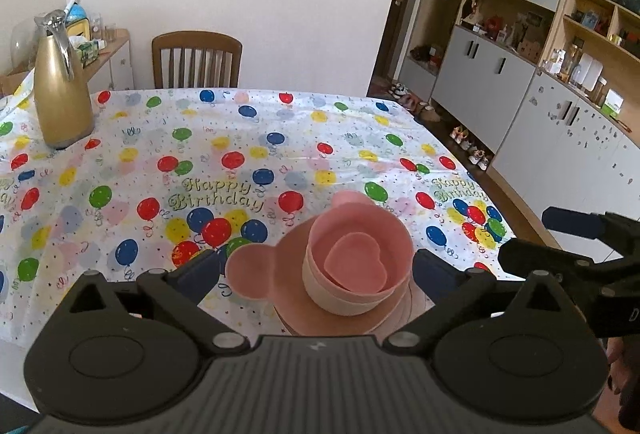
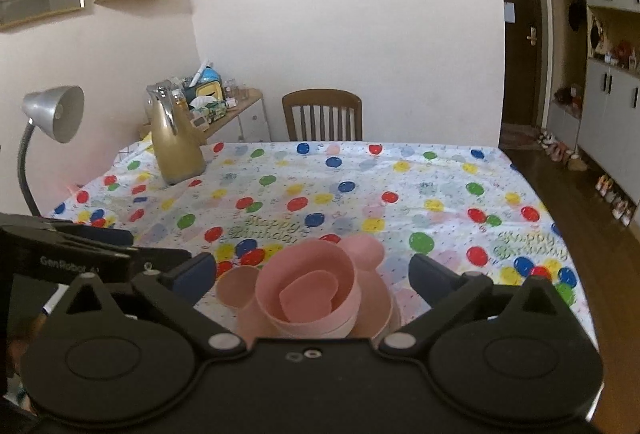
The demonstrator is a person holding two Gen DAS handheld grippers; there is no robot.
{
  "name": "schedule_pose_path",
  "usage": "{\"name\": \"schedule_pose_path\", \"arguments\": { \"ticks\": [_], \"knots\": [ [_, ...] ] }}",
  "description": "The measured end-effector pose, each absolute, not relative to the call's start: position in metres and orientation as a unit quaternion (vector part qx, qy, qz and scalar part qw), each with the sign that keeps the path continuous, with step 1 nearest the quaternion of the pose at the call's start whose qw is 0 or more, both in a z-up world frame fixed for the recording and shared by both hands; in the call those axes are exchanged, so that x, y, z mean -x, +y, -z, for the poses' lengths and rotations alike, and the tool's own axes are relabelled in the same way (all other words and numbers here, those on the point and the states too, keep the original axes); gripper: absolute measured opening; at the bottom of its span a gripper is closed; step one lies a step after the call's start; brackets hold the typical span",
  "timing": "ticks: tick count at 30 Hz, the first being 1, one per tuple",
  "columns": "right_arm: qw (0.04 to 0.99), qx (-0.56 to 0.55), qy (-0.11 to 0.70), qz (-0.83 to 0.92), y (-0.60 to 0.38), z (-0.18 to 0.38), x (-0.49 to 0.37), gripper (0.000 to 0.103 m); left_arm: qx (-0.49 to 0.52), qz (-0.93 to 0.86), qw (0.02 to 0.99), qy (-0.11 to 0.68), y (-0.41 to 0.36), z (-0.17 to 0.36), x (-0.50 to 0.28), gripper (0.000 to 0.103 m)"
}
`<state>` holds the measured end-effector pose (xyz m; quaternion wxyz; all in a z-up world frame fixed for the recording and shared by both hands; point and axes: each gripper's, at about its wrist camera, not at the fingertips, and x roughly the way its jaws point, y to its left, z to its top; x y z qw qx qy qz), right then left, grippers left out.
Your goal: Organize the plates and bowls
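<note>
Pink bowls (image 1: 356, 266) stacked on plate (image 1: 256, 272), both tongs apparently clear

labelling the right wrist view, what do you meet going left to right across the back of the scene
desk lamp → gold jug → wooden chair → dark door → grey cupboards

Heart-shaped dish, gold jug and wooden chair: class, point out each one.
Heart-shaped dish (image 1: 355, 262), left wrist view, on its flat inside.
Gold jug (image 2: 176, 143), right wrist view, on its body.
Wooden chair (image 2: 322, 113), right wrist view, on its back slats.
</note>
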<state>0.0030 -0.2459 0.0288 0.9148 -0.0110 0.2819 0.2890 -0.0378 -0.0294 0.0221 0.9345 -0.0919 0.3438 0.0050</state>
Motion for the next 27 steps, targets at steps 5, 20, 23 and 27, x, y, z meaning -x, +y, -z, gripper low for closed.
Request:
{"name": "schedule_pose_path", "arguments": {
  "ticks": [5,20,23,27],
  "knots": [
    [0.913,-0.025,0.291,-0.284,-0.254,-0.030,0.004,0.103,0.095,-0.010,0.932,0.349,-0.033,-0.022,0.042,0.103],
    [0.908,-0.052,0.318,-0.268,-0.259,-0.022,0.003,0.103,0.096,-0.014,0.925,0.367,-0.036,-0.018,0.039,0.103],
    [0.906,-0.055,0.327,-0.264,-0.259,-0.021,0.000,0.103,0.094,-0.013,0.924,0.370,-0.037,-0.018,0.037,0.103],
    [0.902,-0.057,0.341,-0.260,-0.260,-0.018,-0.003,0.103,0.093,-0.011,0.921,0.378,-0.038,-0.016,0.035,0.103]
  ]
}}
